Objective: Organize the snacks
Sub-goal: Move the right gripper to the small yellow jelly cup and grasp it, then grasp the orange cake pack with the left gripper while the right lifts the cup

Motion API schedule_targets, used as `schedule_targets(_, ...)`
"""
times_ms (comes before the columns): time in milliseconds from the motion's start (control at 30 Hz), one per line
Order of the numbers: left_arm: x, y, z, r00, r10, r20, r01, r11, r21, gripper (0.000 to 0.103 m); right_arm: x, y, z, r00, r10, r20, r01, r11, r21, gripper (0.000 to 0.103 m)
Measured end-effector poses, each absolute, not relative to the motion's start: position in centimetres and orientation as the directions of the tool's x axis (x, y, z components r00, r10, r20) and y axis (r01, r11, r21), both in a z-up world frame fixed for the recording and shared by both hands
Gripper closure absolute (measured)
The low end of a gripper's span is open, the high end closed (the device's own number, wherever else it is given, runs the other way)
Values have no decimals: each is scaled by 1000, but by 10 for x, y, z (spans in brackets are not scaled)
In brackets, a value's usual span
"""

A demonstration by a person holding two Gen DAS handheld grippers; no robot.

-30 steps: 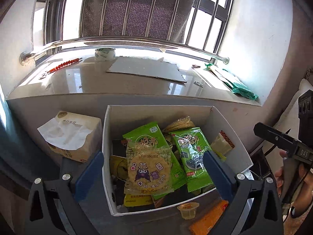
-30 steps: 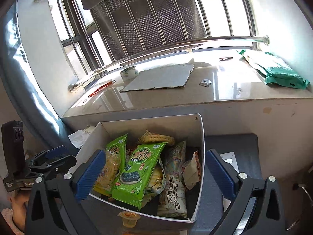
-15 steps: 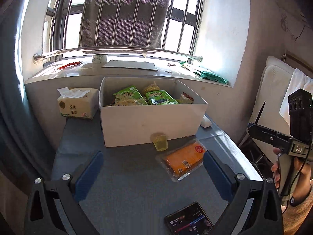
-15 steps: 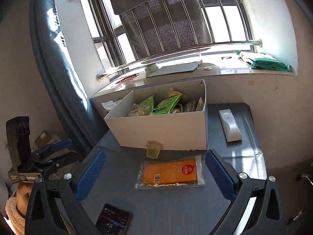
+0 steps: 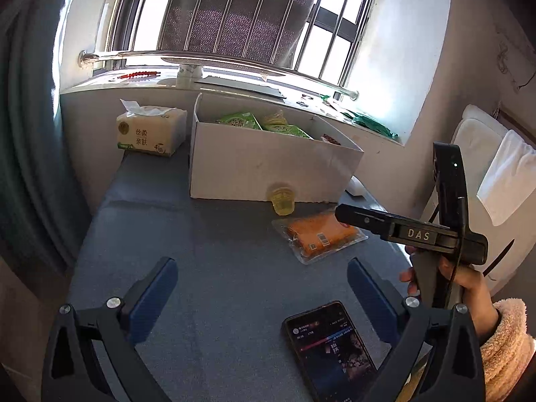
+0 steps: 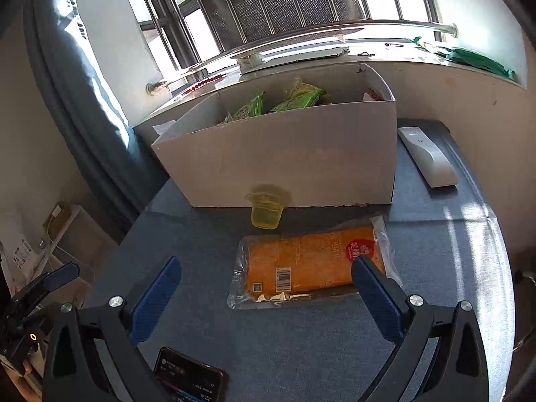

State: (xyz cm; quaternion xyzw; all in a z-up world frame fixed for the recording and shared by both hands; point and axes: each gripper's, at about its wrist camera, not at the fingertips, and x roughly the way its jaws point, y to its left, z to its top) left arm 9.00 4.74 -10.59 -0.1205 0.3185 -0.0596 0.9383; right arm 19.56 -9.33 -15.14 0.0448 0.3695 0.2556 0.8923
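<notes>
**Trainee:** Reading the two views from left to right, what does each gripper have?

**Operator:** Nothing in either. My left gripper (image 5: 261, 288) stands wide open over bare blue table (image 5: 207, 254); between and ahead of its jaws lies only cloth. A phone (image 5: 331, 345) lies just inside its right finger. My right gripper (image 6: 264, 288) is equally wide open and empty.

**Trainee:** And the snacks?

**Operator:** Two remain outside. The jelly cup (image 6: 266, 209) sits ahead of the right jaws, roughly on their centre line, touching or nearly touching the front wall of the white box (image 6: 301, 160). The orange packet (image 6: 311, 263) lies flat nearer to me, its right end beside the right finger's tip, its left end inside the gap. The green packets (image 6: 298, 98) are already in the box.

**Trainee:** How will those two handle?

**Operator:** I judge the packet light and soft, with slippery clear film and probably crushable contents. I would close across its short width at mid-length, or pinch the sealed margin, gently. The cup looks small, light, semi-rigid and smooth; I would grip low on its wall below the rim, since a hard squeeze could burst the lid.

**Trainee:** Anything further right?

**Operator:** A white remote (image 6: 427, 155), well outside the jaws; I leave it.
</notes>
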Motion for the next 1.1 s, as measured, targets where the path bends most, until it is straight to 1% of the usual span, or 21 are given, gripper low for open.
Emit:
schedule_targets(133, 86, 47, -107, 789, -195, -583, 47, 965, -259, 0, 233, -62, -159, 584, 448, -677, -430, 878, 210, 0)
schedule_targets(200, 84, 49, -108, 794, -175, -583, 32, 968, -247, 0, 247, -51, -165, 578, 415, -703, -420, 890, 180, 0)
schedule_targets(400, 82, 60, -115, 787, -179, -591, 16, 963, -271, 0, 272, -26, -183, 586, 327, -741, -415, 907, 72, 0)
schedule_targets(500, 81, 63, -117, 785, -173, -595, 10, 963, -268, 0, 281, -19, -189, 585, 291, -757, -400, 915, 42, 0)
schedule_targets(567, 81, 65, -119, 782, -166, -600, 1, 964, -265, 0, 287, -15, -191, 571, 306, -762, -403, 913, 65, 0)
schedule_targets(633, 81, 65, -121, 777, -161, -608, -7, 964, -264, 0, 288, -11, -192, 577, 288, -765, -394, 918, 48, 1)
schedule_targets(700, 81, 65, -122, 775, -164, -611, -6, 964, -266, 0, 288, -10, -192, 570, 296, -767, -394, 917, 60, 14)
schedule_targets(733, 81, 64, -123, 773, -166, -613, -4, 964, -267, 0, 287, -11, -193, 567, 299, -768, -393, 917, 66, 35)
schedule_targets(767, 81, 63, -124, 771, -164, -616, -5, 965, -263, 0, 287, -11, -194, 564, 289, -774, -390, 919, 59, 58)
schedule_targets(833, 82, 61, -125, 767, -163, -620, -4, 966, -259, 0, 285, -13, -195, 562, 300, -771, -395, 916, 68, 57)
schedule_targets(933, 84, 59, -124, 766, -165, -621, 4, 968, -252, 0, 280, -23, -191, 549, 357, -755, -410, 903, 129, 57)
schedule_targets(1100, 92, 55, -123, 757, -181, -628, 31, 970, -242, 0, 261, -49, -171, 560, 442, -701, -431, 878, 209, 57)
